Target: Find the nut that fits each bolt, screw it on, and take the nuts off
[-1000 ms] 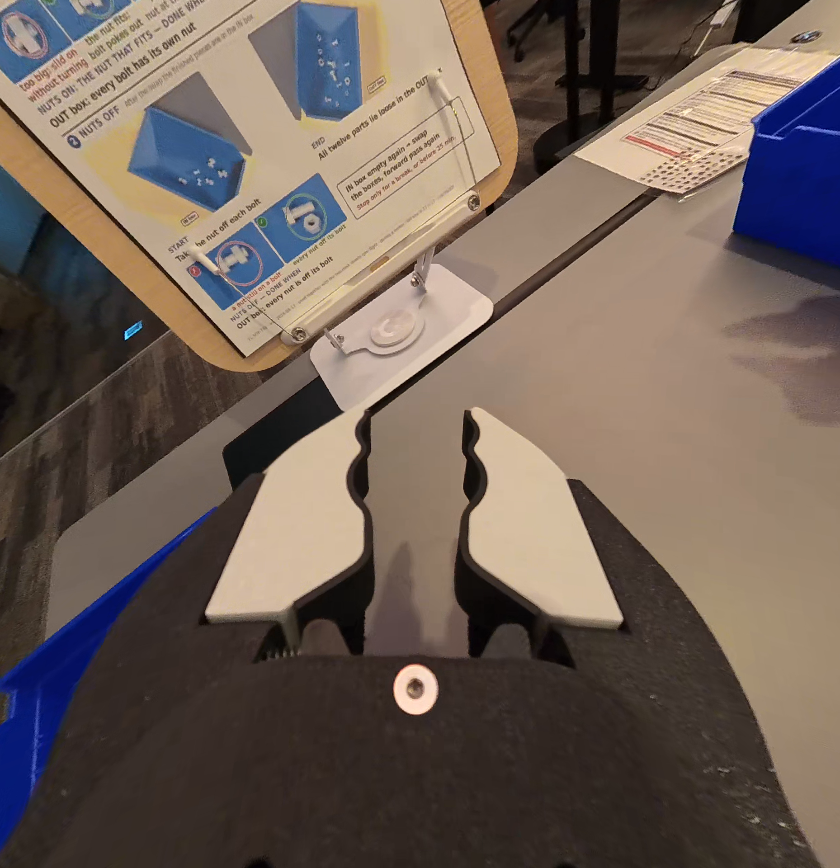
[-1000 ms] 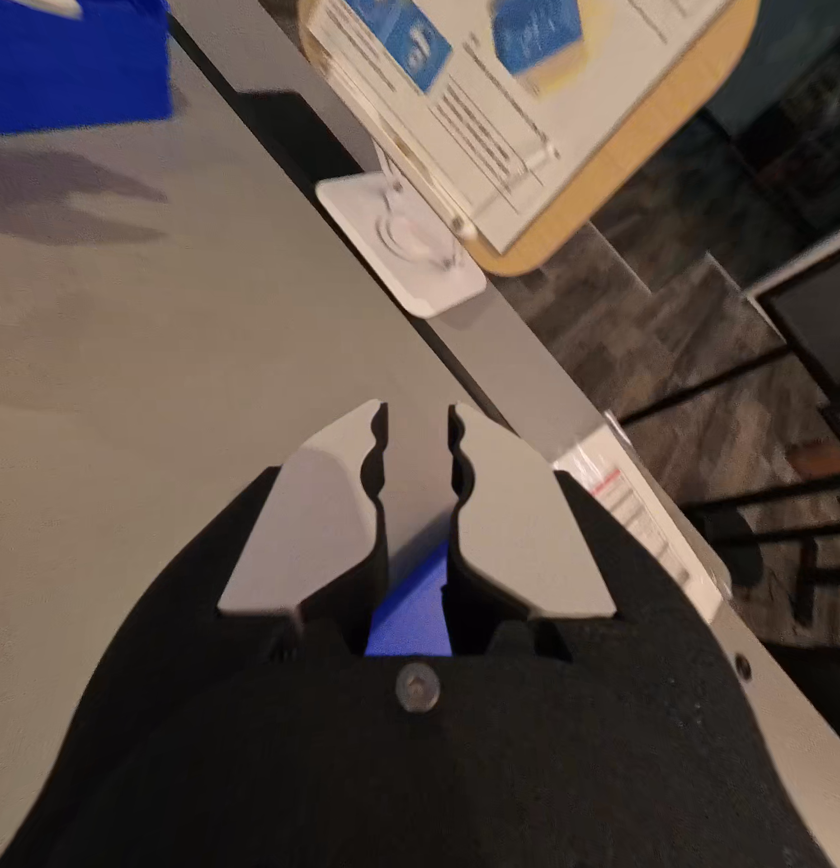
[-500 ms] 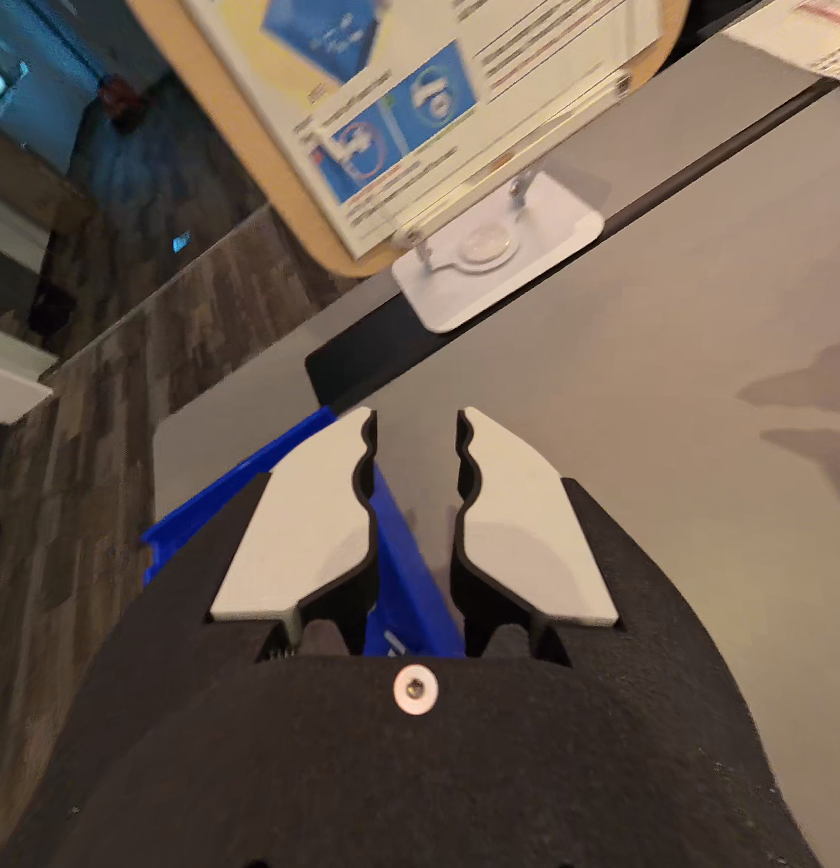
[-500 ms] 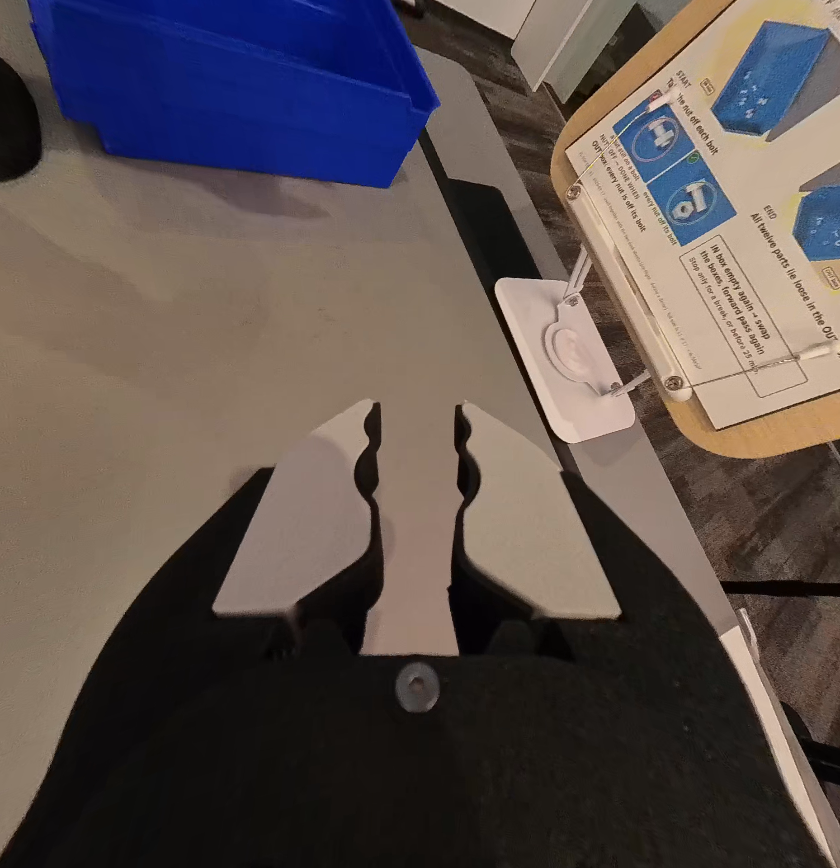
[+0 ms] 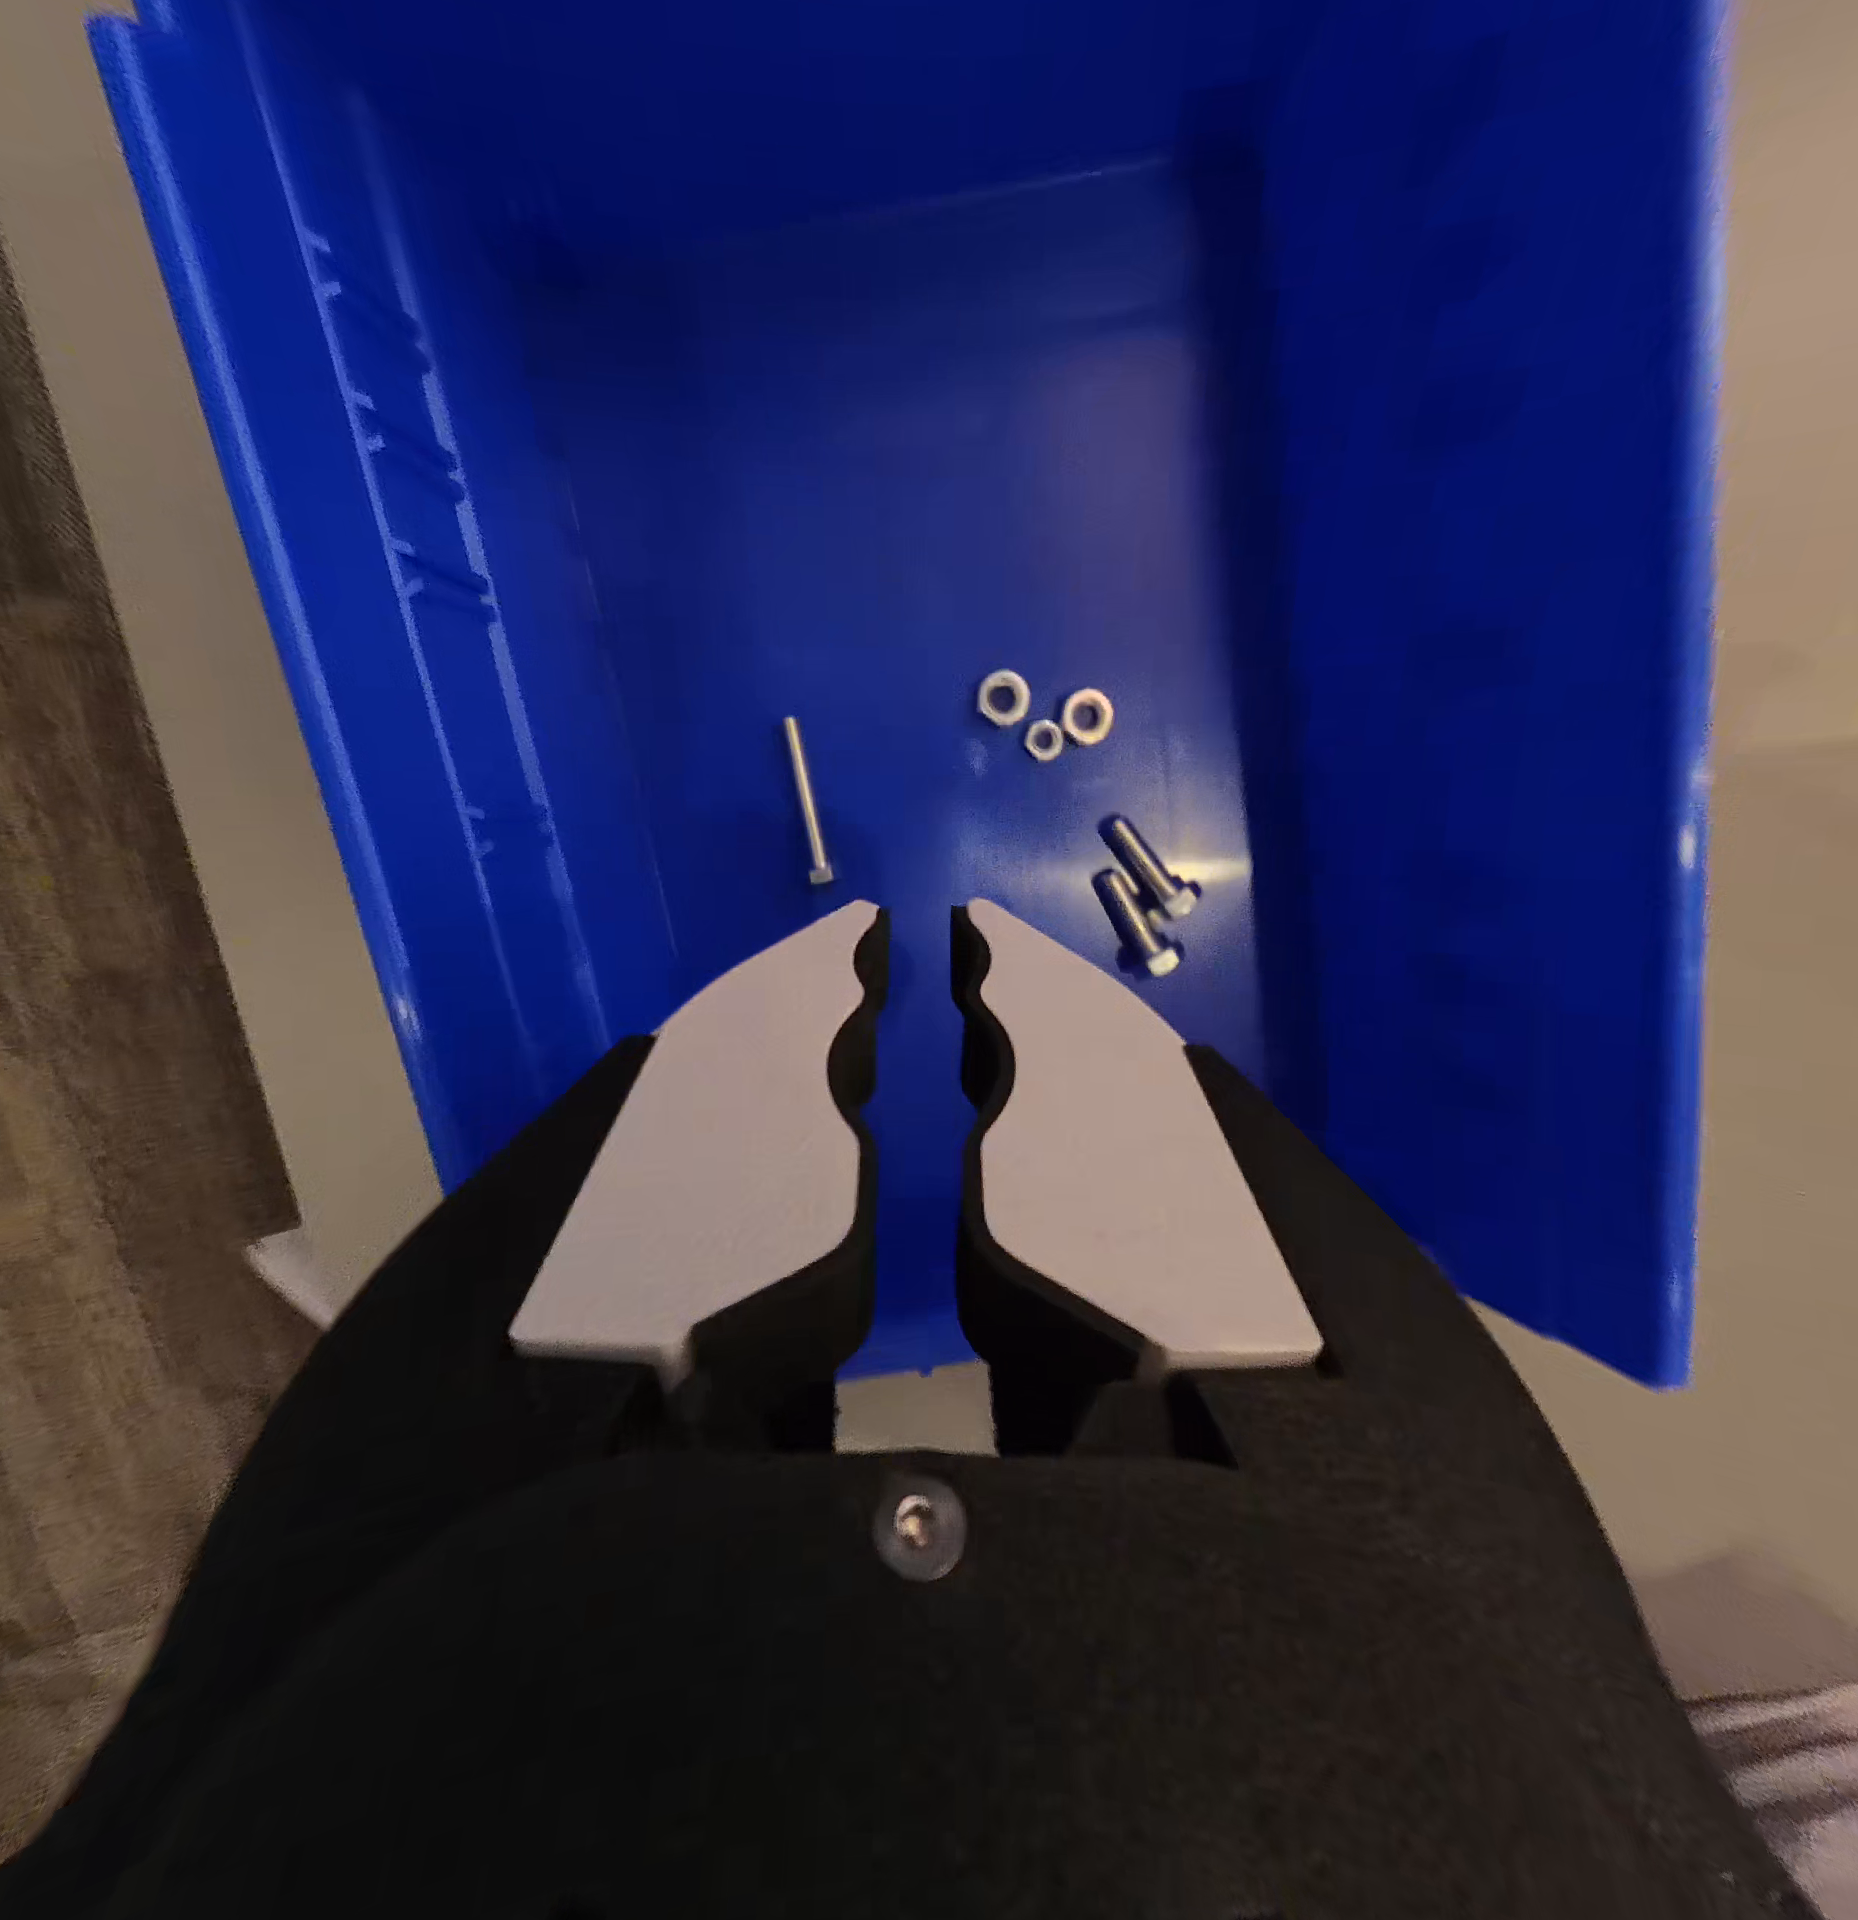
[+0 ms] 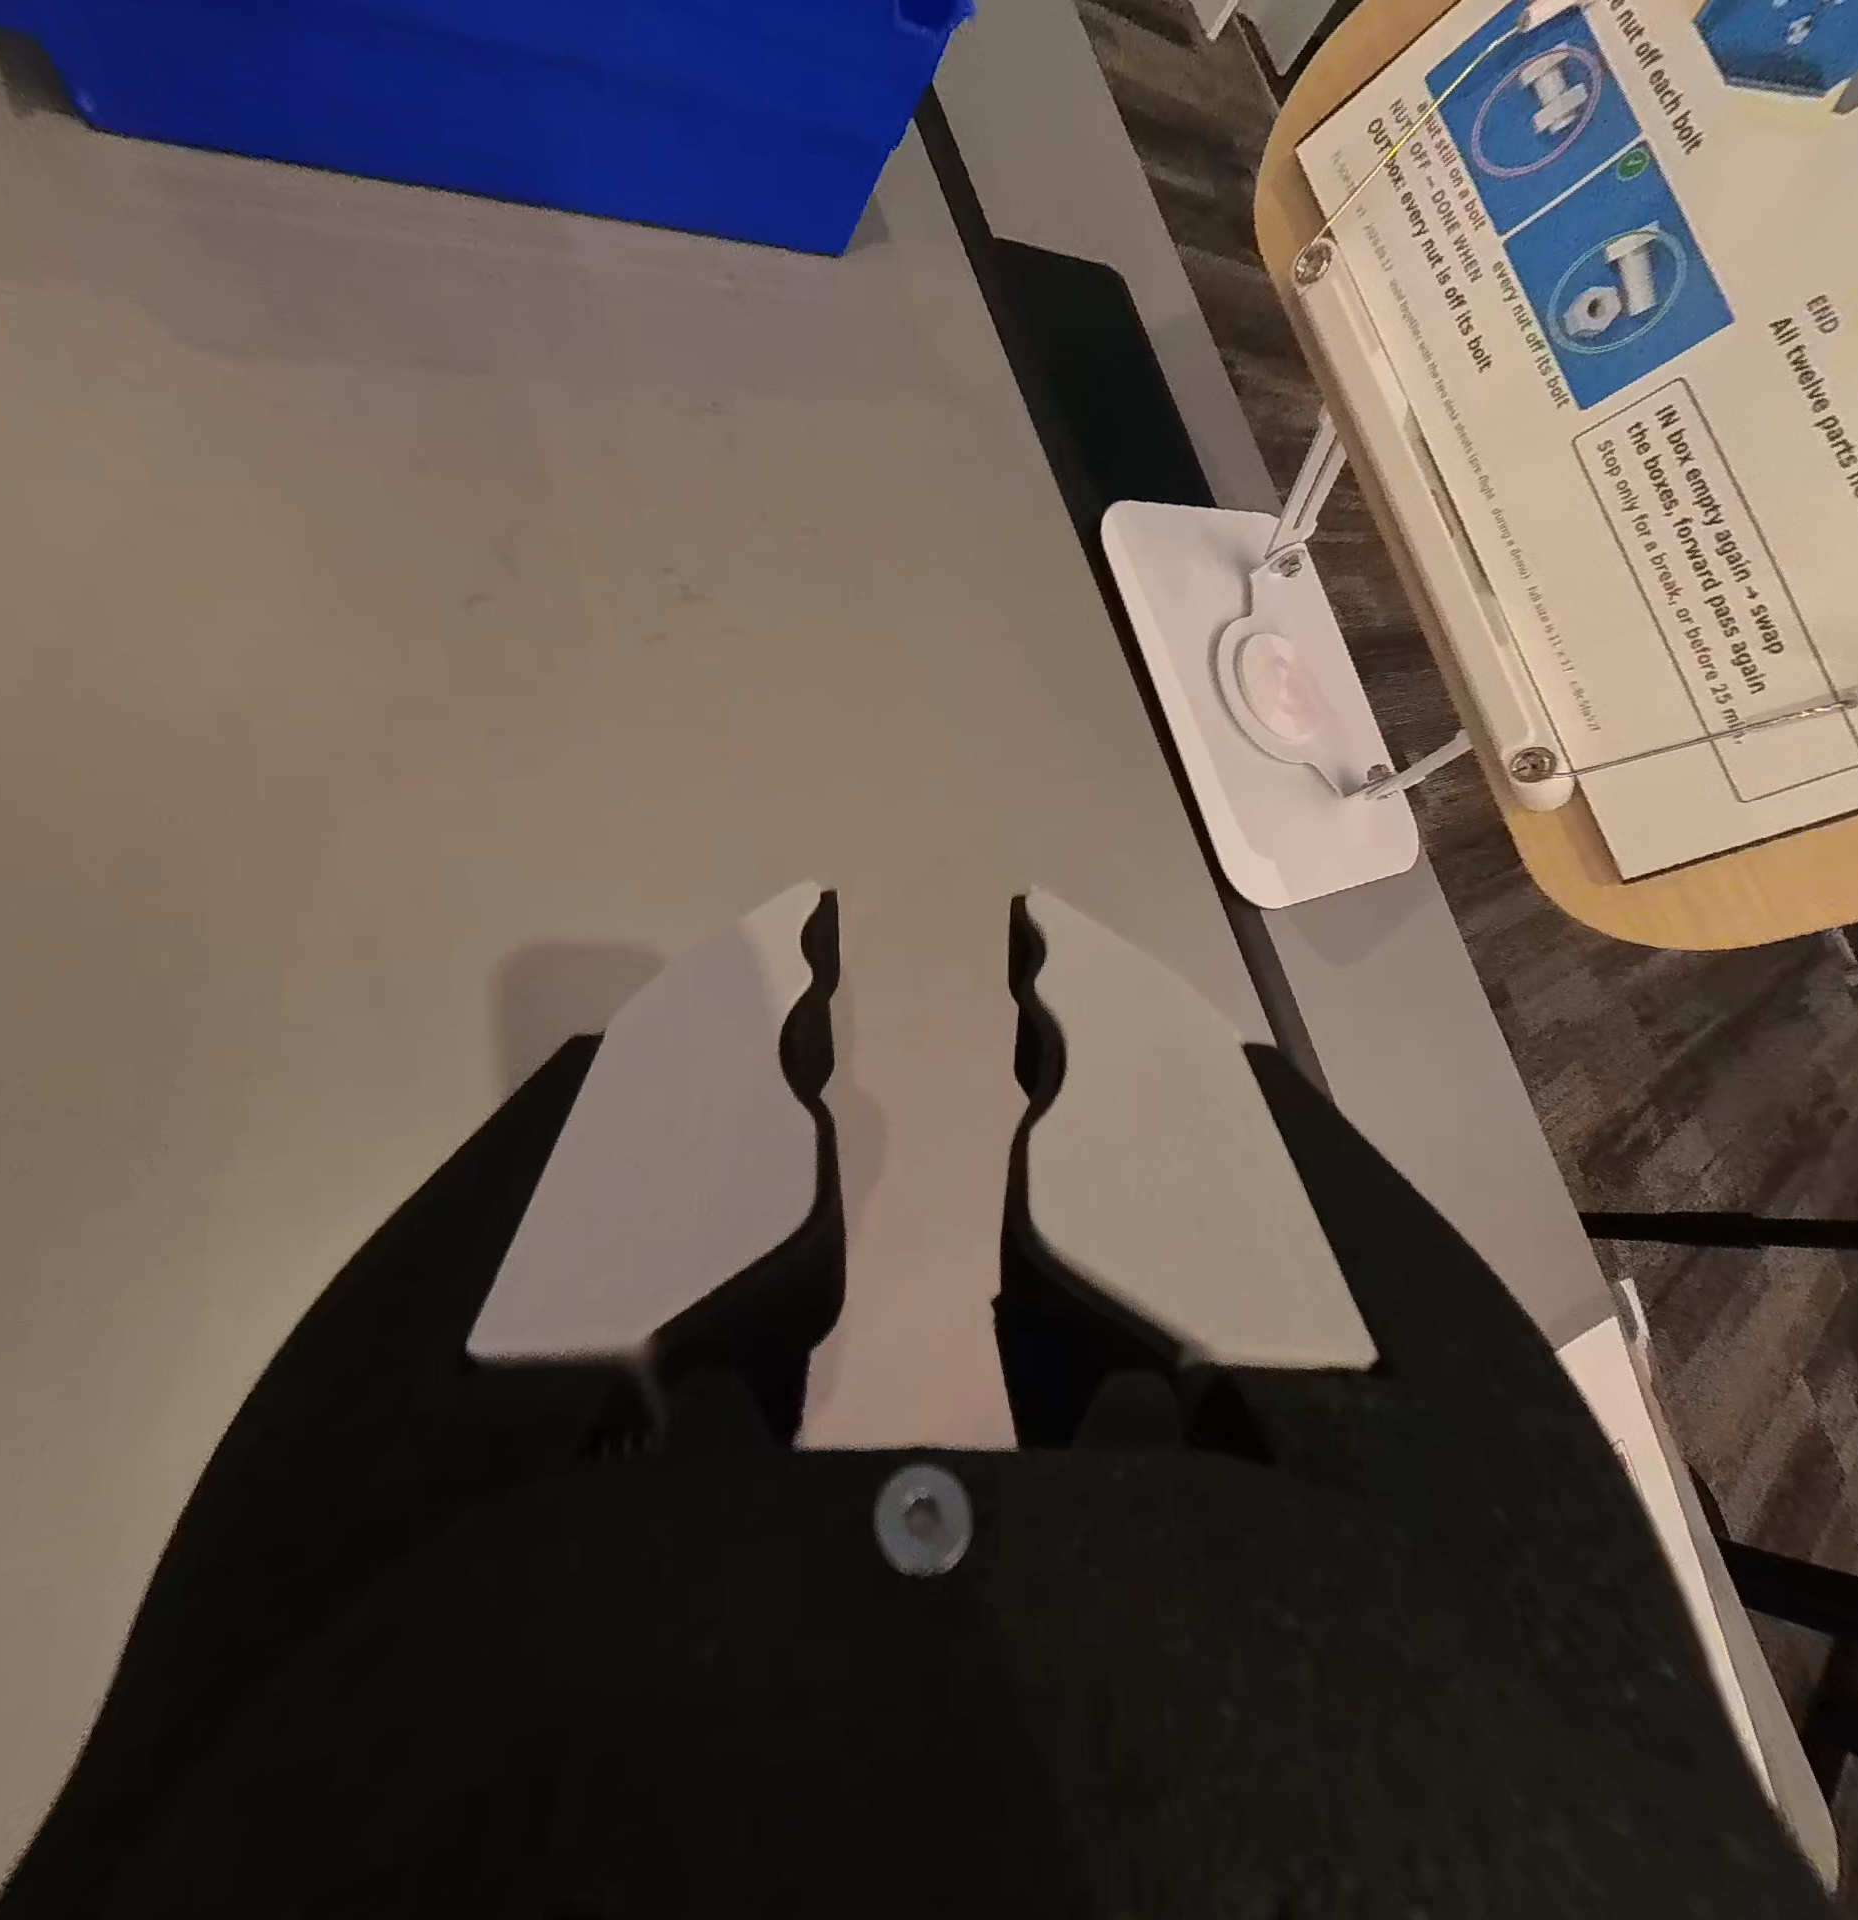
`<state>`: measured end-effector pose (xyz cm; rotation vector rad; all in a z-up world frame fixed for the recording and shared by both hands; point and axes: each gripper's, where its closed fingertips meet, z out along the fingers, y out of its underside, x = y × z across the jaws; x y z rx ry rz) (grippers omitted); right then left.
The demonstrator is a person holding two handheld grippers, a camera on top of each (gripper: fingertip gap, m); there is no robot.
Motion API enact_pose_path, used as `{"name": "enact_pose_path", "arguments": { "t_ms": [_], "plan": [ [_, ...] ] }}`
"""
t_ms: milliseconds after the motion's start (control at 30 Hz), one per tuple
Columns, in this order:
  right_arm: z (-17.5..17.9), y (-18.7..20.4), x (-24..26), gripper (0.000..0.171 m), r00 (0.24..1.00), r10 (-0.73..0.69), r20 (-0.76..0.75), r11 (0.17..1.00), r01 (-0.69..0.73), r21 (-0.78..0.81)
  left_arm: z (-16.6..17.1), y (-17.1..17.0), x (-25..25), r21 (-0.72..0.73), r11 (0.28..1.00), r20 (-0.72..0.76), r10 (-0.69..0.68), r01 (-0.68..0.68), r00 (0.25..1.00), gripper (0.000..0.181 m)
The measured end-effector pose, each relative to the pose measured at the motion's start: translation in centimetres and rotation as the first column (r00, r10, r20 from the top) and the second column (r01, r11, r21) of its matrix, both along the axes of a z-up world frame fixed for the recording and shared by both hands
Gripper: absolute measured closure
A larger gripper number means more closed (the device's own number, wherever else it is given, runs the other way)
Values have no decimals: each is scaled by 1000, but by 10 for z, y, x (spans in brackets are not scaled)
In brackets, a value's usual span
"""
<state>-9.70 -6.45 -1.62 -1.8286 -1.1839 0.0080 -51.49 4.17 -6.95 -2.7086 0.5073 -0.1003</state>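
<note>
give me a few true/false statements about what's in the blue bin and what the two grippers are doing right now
1. Three loose nuts lie in the blue bin. True.
2. The long thin bolt has a nut screwed on. False: its shank is bare.
3. The left gripper holds a bolt. False: its fingers are apart with nothing between them.
4. Two short bolts lie side by side, right of the left gripper's tips. True.
5. The right gripper is inside a bin. False: it is over bare grey table, open and empty.
</note>
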Motion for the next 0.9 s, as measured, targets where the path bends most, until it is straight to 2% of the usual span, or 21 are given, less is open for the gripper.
{"name": "enact_pose_path", "arguments": {
  "t_ms": [67, 400, 667, 900],
  "plan": [
    [-4, 1, 2, 140, 1000, -2, 13, 1000, 2, -8, -11, 10, -3, -9, 999, 23, 32, -31, 999, 173],
    [-12, 4, 2, 140, 998, 12, 61, 1000, -10, -24, -60, 20, -17, -132, 987, -54, 82, -88, 995, 170],
    [-20, 4, 3, 141, 995, 18, 97, 999, -15, -33, -81, 23, -22, -178, 979, -64, 89, -99, 994, 172],
    [-22, 5, 4, 141, 993, 20, 114, 999, -16, -32, -79, 27, -22, -157, 984, -48, 71, -78, 996, 176]
  ]
}}
